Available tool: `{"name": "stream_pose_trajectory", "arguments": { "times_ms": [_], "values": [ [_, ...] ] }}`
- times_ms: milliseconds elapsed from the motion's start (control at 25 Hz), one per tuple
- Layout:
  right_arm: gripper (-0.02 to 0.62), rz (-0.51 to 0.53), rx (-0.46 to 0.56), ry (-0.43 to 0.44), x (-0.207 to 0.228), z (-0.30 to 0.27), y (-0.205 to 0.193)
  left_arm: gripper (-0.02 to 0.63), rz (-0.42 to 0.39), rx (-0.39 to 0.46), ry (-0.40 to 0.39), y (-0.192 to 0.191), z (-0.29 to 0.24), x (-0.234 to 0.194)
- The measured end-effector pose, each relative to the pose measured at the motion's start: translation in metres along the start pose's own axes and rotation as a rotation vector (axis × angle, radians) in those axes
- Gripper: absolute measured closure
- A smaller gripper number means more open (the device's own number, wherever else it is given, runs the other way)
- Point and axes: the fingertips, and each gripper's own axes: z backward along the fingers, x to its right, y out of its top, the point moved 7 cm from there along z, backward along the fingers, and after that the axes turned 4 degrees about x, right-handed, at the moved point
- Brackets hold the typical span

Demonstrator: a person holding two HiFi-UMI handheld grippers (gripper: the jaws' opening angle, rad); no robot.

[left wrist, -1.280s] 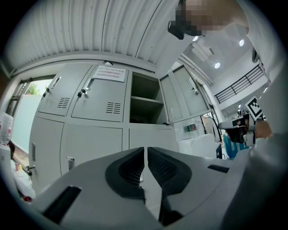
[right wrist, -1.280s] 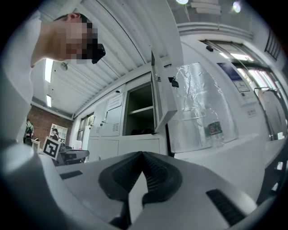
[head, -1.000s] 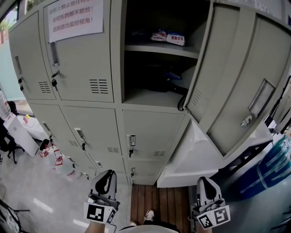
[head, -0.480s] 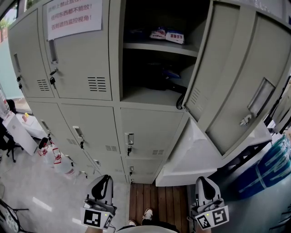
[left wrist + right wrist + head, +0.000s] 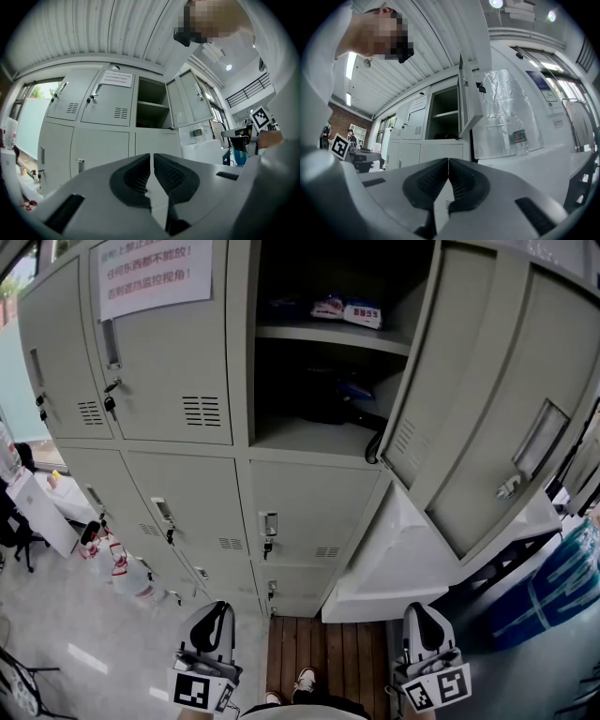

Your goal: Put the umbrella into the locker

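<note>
Left hand-held gripper (image 5: 217,613): low at the near edge of the head view, jaws drawn together, nothing between them.
Right hand-held gripper (image 5: 421,615): low and near on the right, jaws pressed together, empty.
Umbrella (image 5: 339,409): the dark shape on the floor of the open locker (image 5: 298,441), below the shelf (image 5: 328,340). It looks to be inside already.
Direction from the grippers: up and far, in the middle column of the cabinet. Both hang well apart from it, down at the lowest row of doors.
Long axis: it seems to run from far left inside the compartment to the near right corner, where a dark curved end sits at the front edge. The dimness inside hides its detail.
Nearer hand: the right one, by my judgement, since that curved end lies toward its side. The door (image 5: 483,418) also swings open on the right.
Counts: two grippers, one umbrella, one open door, two packets (image 5: 345,311) on the shelf, one paper notice (image 5: 155,276) on the closed door to the left.
</note>
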Motion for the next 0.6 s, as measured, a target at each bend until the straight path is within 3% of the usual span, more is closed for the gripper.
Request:
{"name": "stream_pose_trajectory", "arguments": {
  "times_ms": [600],
  "values": [
    [0.577,-0.019,-0.069,0.067,-0.02,-0.011,-0.02,0.563,0.013,-0.009,-0.009,-0.005,-0.001,-0.002]
  ]
}}
